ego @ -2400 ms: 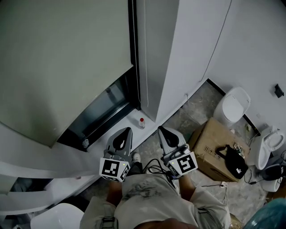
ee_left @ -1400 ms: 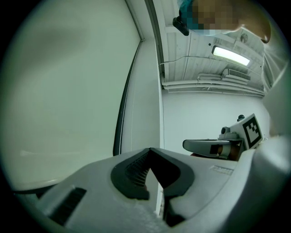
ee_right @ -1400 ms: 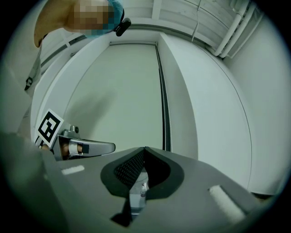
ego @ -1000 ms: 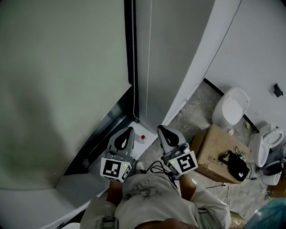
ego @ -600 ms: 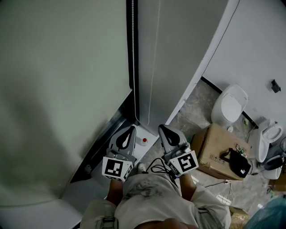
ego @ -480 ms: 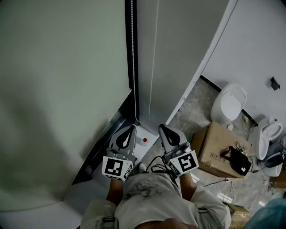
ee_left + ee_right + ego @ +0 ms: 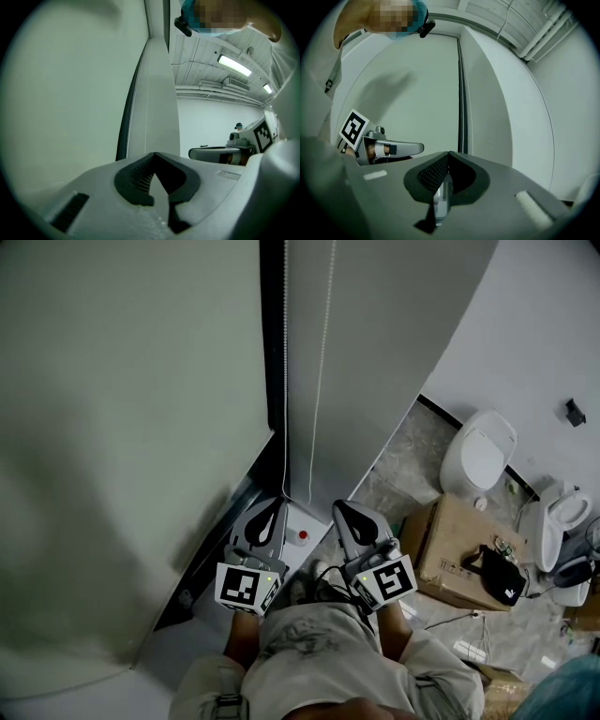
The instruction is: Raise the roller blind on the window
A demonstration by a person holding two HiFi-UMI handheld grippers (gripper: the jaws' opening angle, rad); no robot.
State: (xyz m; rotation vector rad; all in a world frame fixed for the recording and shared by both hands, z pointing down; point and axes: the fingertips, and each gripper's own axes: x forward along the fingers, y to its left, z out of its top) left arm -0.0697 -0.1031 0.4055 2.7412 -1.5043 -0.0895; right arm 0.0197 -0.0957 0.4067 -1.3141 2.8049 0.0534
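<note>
My left hand-held gripper (image 7: pixel 267 509) and right hand-held gripper (image 7: pixel 340 510), both pressed together and empty, before the roller blind (image 7: pixel 122 427).
Head view: bead chain (image 7: pixel 321 381) hangs just past the left; cardboard box (image 7: pixel 441 545) and toilet (image 7: pixel 480 457) fill the floor (image 7: pixel 405 470) rightward. Left gripper view: chain ahead, untouched. Right gripper view: window frame (image 7: pixel 461 108) ahead.

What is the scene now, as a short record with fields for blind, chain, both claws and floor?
blind: roller blind lowered almost fully
chain: bead chain hangs beside the blind, held by neither claw
left claw: shut, empty
right claw: shut, empty
floor: cardboard box with a black bag on it
</note>
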